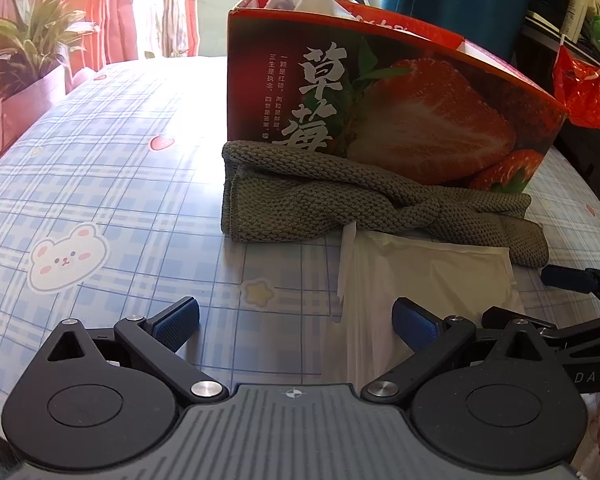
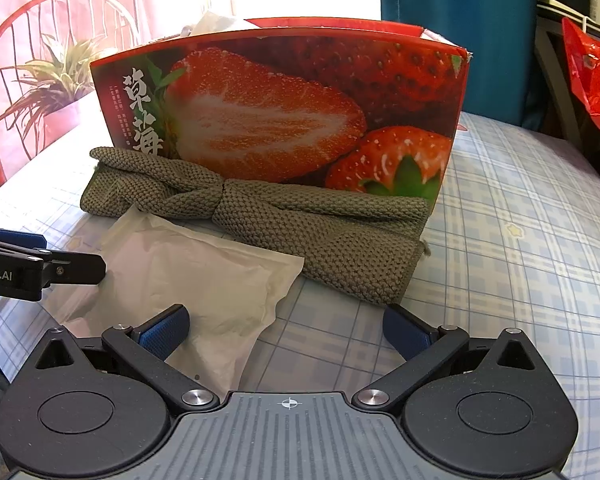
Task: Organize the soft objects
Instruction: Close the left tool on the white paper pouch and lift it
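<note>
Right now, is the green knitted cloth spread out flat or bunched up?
Bunched up. The green knitted cloth lies folded and twisted in thick rolls against the strawberry box.

Left matte black two-finger handheld gripper [image 1: 296,322]: blue textured rubber finger pads [image 1: 178,322], black linkage arms, silver pivot screws, two round black hubs, triangular cut-outs, grey ribbed centre plate with white crosshair mark.

Right matte black two-finger handheld gripper [image 2: 286,328]: same build, blue textured pads [image 2: 164,332]. White lettering "DAS" and "obot.AI" shows on the black side bodies.
</note>
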